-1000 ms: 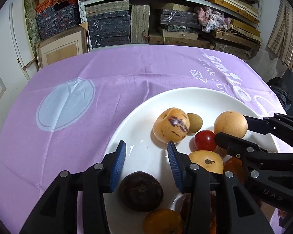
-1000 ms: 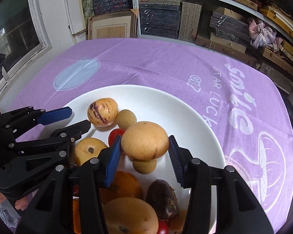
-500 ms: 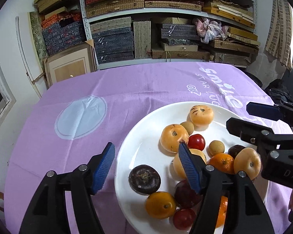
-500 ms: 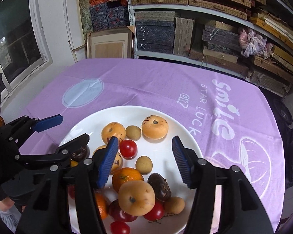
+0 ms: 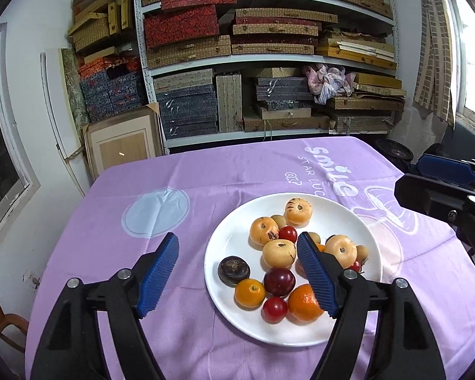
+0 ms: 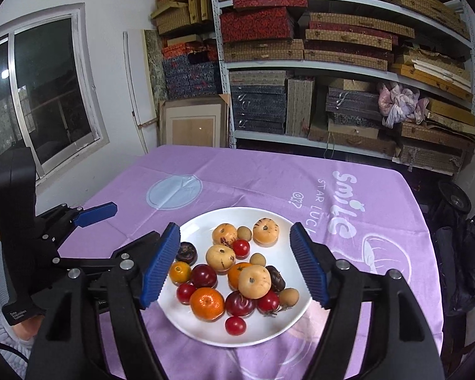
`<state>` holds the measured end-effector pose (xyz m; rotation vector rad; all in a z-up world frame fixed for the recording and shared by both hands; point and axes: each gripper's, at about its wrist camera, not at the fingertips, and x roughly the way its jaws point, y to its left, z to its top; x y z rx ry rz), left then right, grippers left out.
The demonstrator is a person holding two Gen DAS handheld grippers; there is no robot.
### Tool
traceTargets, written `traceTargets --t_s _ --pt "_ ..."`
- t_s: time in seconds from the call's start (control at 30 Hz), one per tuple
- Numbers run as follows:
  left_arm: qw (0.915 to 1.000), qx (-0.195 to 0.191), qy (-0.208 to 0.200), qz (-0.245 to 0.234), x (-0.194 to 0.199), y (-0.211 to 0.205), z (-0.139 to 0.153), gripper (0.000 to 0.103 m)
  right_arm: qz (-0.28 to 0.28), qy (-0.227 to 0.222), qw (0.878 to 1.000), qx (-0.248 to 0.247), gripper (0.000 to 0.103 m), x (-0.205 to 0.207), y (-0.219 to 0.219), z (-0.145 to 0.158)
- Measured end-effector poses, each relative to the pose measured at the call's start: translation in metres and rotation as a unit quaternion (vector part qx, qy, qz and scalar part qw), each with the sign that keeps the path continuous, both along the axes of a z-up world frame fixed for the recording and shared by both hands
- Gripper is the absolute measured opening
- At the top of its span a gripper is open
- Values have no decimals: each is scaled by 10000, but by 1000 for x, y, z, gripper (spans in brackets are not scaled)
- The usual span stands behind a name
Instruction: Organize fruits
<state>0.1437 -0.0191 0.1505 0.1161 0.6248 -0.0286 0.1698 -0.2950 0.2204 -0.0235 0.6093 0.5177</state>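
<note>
- While both grippers hang above the table, the left gripper (image 5: 237, 272) has its jaws spreading, nothing between them.
- Right gripper (image 6: 232, 264) likewise spreading, empty.
- Fruits (image 6: 234, 272) sit piled on the white plate (image 6: 202, 221), near the purple tablecloth's (image 6: 237, 177) front edge.

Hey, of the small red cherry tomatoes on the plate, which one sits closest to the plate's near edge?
The lone cherry tomato lying by itself on bare white plate, nearer the rim than the big orange. The other red ones sit up among the piled fruit.

left gripper (image 5: 237, 258) jaws opening, empty, right gripper (image 6: 234, 247) jaws opening, empty
</note>
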Motion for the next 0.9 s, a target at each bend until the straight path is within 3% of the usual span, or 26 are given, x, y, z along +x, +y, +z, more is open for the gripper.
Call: traceTargets --t_s 0.17,0.27,0.5,0.73,0.9 --pt "9999 -10 -119 -12 -32 -3 -1 81 96 -122 9997 208 77 -49 -8 4" --pt "9999 -34 -132 -27 -50 -5 -10 87 159 -163 9993 284 82 -78 -11 0" --pt "9999 18 -152 -62 -85 -12 -40 94 -80 -330 9987 378 96 -129 -21 -32" --pt "9994 -224 -77 -235 -98 -12 -65 100 -480 -551 9972 129 99 -141 -22 -72" --pt "9997 -239 24 -93 -89 -8 -69 100 -675 -322 9969 -240 99 -117 -16 -88"
